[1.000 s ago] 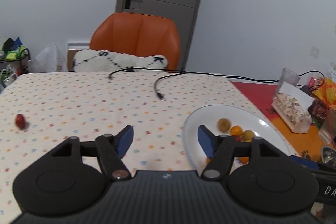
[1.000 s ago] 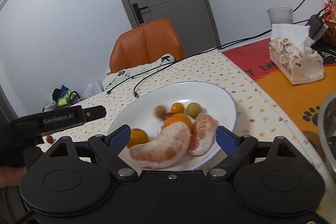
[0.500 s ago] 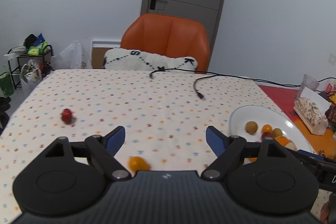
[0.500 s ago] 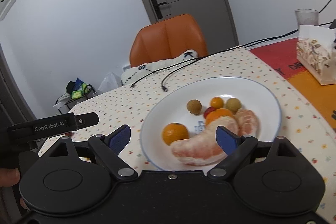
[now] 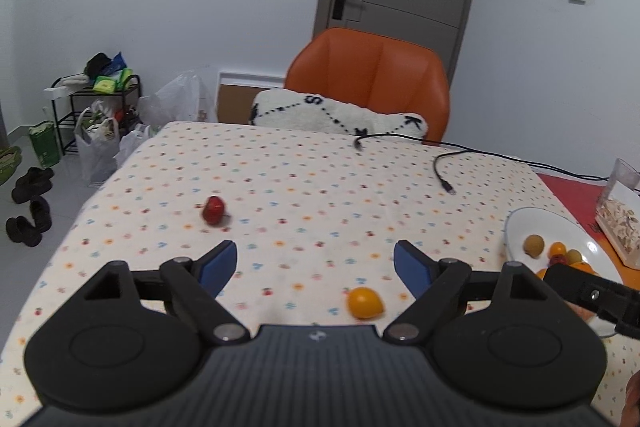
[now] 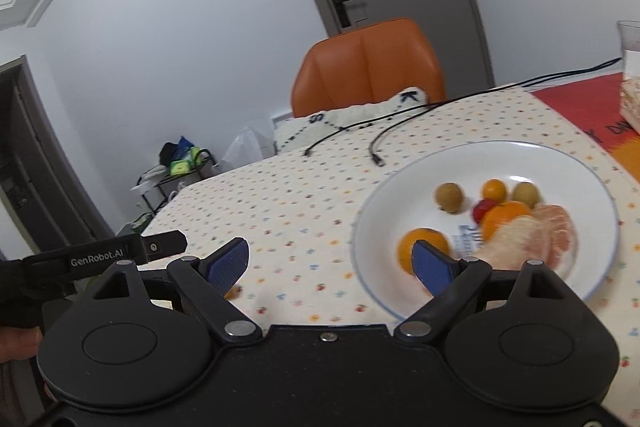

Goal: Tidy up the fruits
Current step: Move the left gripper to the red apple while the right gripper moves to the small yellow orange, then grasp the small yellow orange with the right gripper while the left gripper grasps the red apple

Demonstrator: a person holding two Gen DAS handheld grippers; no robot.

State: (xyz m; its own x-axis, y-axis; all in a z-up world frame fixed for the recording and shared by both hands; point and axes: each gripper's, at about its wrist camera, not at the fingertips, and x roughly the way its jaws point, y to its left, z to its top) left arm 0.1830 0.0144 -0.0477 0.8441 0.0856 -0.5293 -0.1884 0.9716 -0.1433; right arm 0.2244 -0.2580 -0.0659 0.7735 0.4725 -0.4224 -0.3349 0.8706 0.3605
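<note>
My left gripper (image 5: 315, 263) just swung off the plate (image 5: 520, 223) and spread wide, empty; yellow fruit (image 5: 364, 302) lies between its jaws (next pick); right gripper (image 6: 331, 263) open, empty

fruit (image 6: 451, 197) in plate (image 6: 600, 187), chair (image 5: 372, 75) behind table (image 5: 320, 187)

The black bar of the left gripper (image 6: 104, 255), at about 9 o'clock in the right wrist view, has white letters that say "GenRobot.AI". The fluffy white pillow (image 5: 340, 113) on the orange chair (image 5: 372, 71) has black letters on it: an "S" and a "K", joined by dotted lines. The red mat (image 6: 580, 107) at 3 o'clock shows big dark letters "DA", cut off at the edge. The white plate (image 6: 400, 195) has small blue writing inside, too blurry to read.
</note>
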